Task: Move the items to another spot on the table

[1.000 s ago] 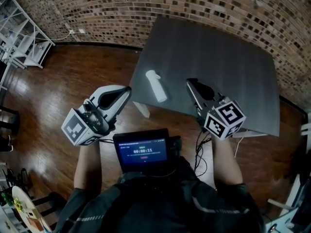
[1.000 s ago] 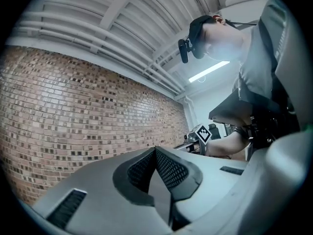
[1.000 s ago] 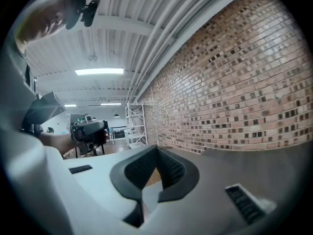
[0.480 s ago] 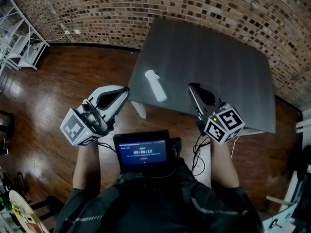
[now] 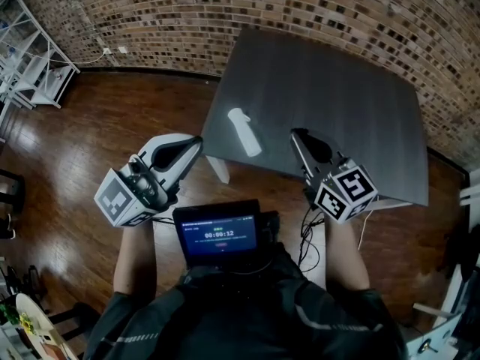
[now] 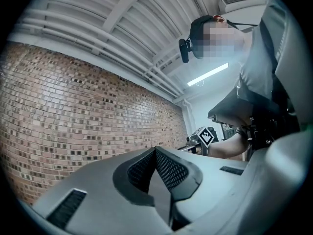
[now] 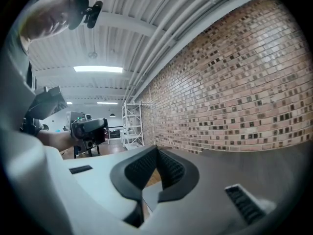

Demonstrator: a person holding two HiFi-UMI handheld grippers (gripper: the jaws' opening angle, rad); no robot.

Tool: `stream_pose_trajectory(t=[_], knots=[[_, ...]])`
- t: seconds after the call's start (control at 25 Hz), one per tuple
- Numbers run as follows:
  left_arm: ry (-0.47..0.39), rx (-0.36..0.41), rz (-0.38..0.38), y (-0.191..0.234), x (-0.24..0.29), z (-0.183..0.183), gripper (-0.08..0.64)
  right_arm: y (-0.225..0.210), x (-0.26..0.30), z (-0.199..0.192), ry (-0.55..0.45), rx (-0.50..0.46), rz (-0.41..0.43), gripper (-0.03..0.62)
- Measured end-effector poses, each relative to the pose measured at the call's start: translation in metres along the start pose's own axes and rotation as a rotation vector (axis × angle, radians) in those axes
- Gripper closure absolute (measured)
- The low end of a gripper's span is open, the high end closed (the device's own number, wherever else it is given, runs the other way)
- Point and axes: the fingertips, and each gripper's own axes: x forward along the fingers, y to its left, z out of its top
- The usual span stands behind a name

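A white bottle (image 5: 244,132) lies on its side near the front left corner of the dark grey table (image 5: 337,96). My left gripper (image 5: 196,142) hangs off the table's left front corner, a short way from the bottle, shut and empty. Its pads meet at the tip (image 6: 155,150) in the left gripper view. My right gripper (image 5: 295,135) reaches over the table's front edge, to the right of the bottle, also shut with nothing in it (image 7: 157,148). Neither gripper view shows the bottle.
A small screen (image 5: 218,233) sits at the person's chest below the grippers. The table stands on white legs (image 5: 218,169) over a wooden floor. A brick wall (image 5: 225,13) runs behind it, and white shelving (image 5: 30,73) stands at the far left.
Both grippers stay shut and keep nearly the same places. The bottle has not moved; only the head view drifts slightly.
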Motion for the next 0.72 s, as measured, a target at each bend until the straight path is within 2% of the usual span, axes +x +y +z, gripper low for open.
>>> stream_pose_trajectory(t=[0.72], knots=[[-0.012, 0.005, 0.001, 0.001, 0.0027, 0.0008, 0.566, 0.0027, 0.0007, -0.0025, 0.016, 0.0, -0.005, 0.589]])
